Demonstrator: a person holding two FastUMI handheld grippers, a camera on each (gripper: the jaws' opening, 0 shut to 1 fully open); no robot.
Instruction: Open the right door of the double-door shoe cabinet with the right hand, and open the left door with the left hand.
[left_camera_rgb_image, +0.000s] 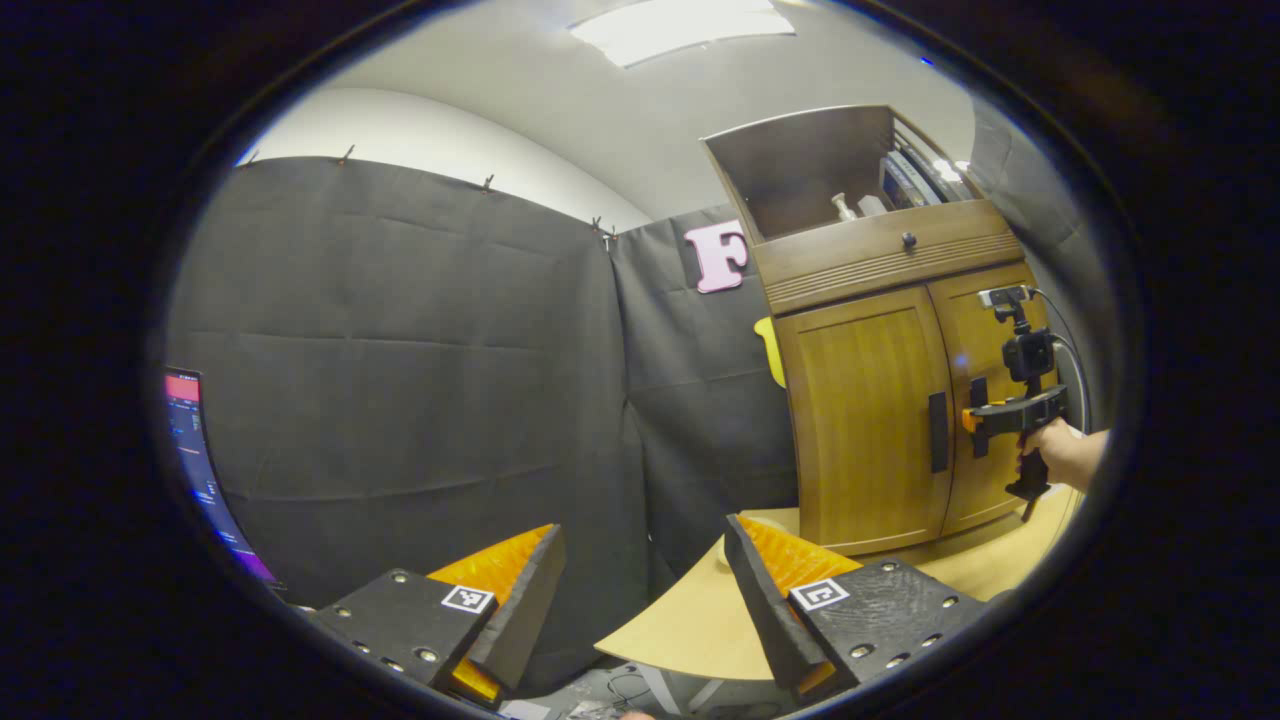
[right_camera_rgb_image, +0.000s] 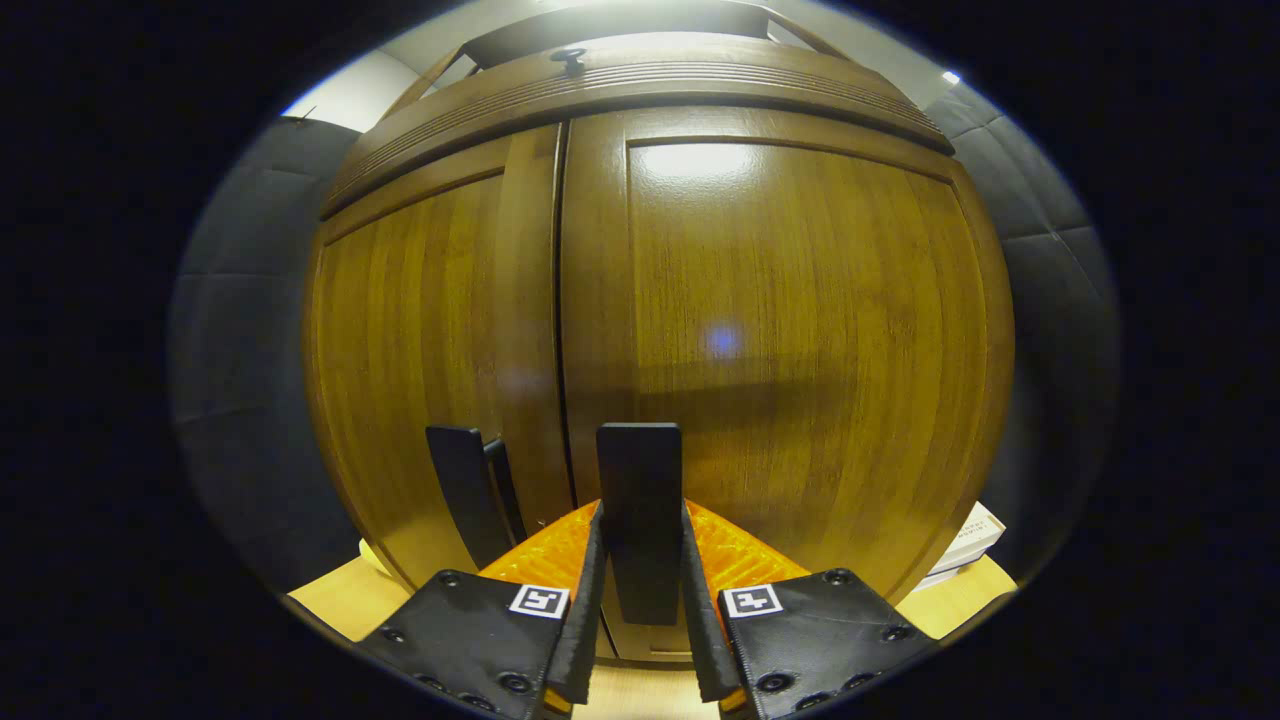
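Observation:
The wooden shoe cabinet (left_camera_rgb_image: 880, 330) stands on a table at the right of the left gripper view. Its left door (left_camera_rgb_image: 860, 420) and right door (left_camera_rgb_image: 990, 340) are both closed, each with a dark vertical handle. My left gripper (left_camera_rgb_image: 645, 590) is open, well short of the cabinet and off to its left. A hand holds my right gripper (left_camera_rgb_image: 985, 418) against the right door's handle. In the right gripper view my right gripper (right_camera_rgb_image: 640, 520) is shut on the right door's handle (right_camera_rgb_image: 640, 470), with a finger pressing each side. The left door's handle (right_camera_rgb_image: 465, 500) stands just left of the seam.
Above the doors is a drawer with a small knob (left_camera_rgb_image: 908, 240), and an open top compartment (left_camera_rgb_image: 820, 170) holding small items. The light wooden table (left_camera_rgb_image: 700, 620) carries the cabinet. A lit monitor (left_camera_rgb_image: 195, 450) is at the far left. A white box (right_camera_rgb_image: 968, 545) lies right of the cabinet.

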